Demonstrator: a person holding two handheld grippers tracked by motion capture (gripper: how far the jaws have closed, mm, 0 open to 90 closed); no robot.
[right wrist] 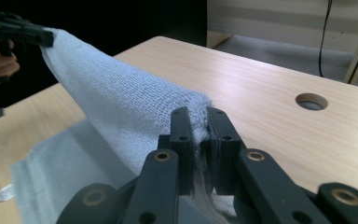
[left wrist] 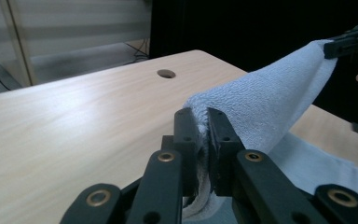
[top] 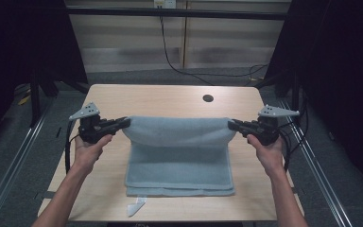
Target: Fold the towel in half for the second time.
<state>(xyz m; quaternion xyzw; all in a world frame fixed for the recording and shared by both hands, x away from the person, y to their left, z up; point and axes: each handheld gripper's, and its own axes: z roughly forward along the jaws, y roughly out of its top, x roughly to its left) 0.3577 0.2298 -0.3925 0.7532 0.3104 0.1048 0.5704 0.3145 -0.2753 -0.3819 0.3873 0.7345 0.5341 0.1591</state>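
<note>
We've got the left gripper (top: 123, 124) and right gripper (top: 232, 125) each clenched on a far corner of the towel (top: 179, 156), that edge lifted and stretched between them while the near part lies folded on the table (top: 170, 97). Grips sit right at the corner tips, so a hard tug could slip one out. Uneven travel would likely skew the fold.
</note>
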